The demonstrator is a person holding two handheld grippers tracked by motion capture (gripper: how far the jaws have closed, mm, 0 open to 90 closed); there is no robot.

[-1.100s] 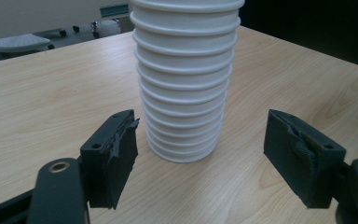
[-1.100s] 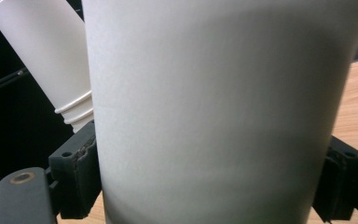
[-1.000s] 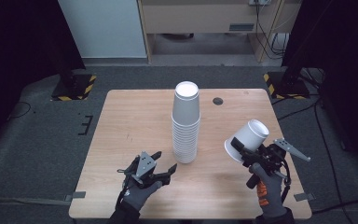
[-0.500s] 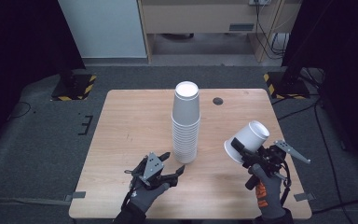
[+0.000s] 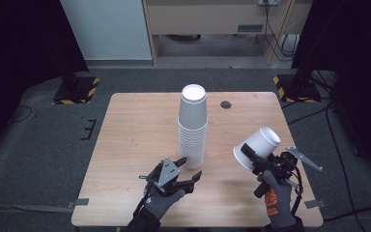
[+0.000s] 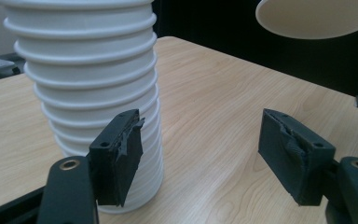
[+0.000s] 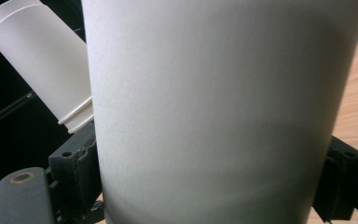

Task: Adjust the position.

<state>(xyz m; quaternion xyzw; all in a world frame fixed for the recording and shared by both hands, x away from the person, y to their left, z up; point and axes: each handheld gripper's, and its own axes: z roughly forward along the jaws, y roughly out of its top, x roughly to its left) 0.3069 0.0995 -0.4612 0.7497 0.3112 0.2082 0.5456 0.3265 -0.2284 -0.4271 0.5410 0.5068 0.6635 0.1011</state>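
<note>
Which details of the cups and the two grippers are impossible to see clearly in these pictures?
- Stack of cups: top cut off by the upper edge, left gripper view.
- Held cup: rim and base cut off, right gripper view; too close.
- Right gripper: pads hidden behind the held cup, high view.
- Small dark disc: too small to identify, high view.

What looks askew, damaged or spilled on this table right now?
Nothing is spilled. The cup stack stands upright on the table. The left gripper has ragged, torn-looking jaw pads. The right gripper holds one white cup tilted.

One cup stack (image 5: 192,126), one loose cup (image 5: 257,147).
</note>
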